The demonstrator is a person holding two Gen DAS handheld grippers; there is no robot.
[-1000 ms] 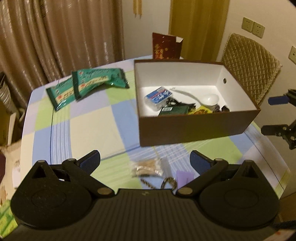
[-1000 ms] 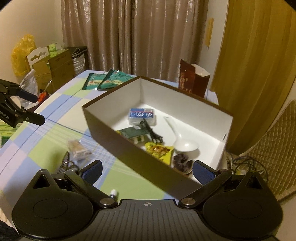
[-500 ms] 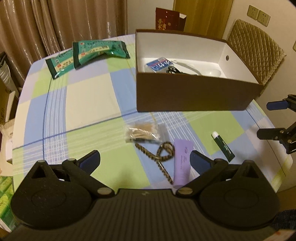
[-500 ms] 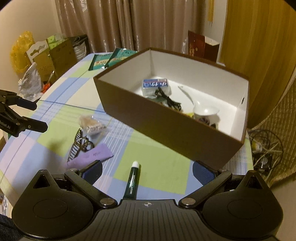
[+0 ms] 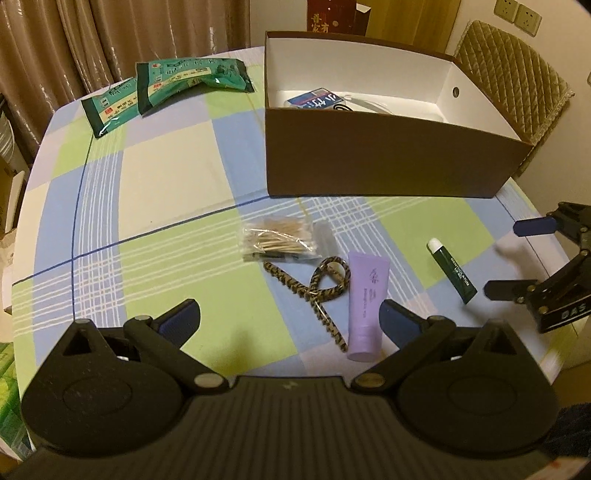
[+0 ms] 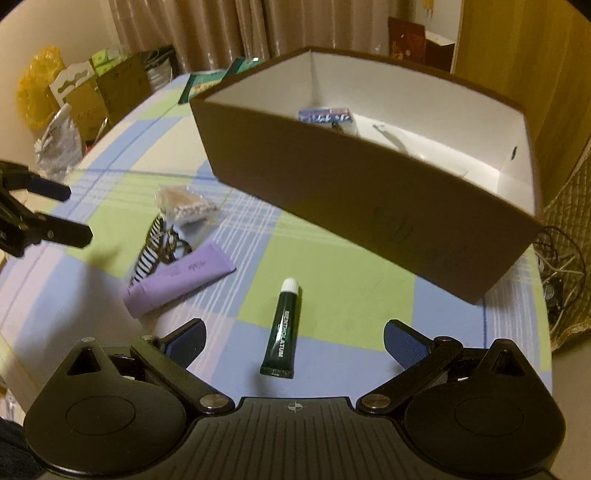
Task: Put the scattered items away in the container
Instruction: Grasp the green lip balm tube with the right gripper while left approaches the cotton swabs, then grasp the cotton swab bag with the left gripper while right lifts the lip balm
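A brown box (image 5: 388,162) (image 6: 362,199) with a white inside stands on the checked tablecloth and holds a blue packet (image 5: 314,99) and other small items. In front of it lie a bag of cotton swabs (image 5: 280,240) (image 6: 186,206), a leopard-print hair clip (image 5: 317,291) (image 6: 155,247), a purple tube (image 5: 367,306) (image 6: 181,278) and a dark green tube (image 5: 452,271) (image 6: 282,330). My left gripper (image 5: 290,319) hangs open and empty above the near table edge, short of the clip. Over the green tube, my right gripper (image 6: 293,341) is open and empty.
Two green snack packets (image 5: 166,86) lie at the far left of the table. A red carton (image 5: 334,18) stands behind the box, a quilted chair (image 5: 513,77) to its right. Bags and cartons (image 6: 85,96) crowd the floor beyond the table; cables (image 6: 561,266) lie near the chair.
Both grippers have drawn back and lowered toward the near table edge. The loose items in front of the box have come fully into view; the green tube now lies between the right gripper's fingers.
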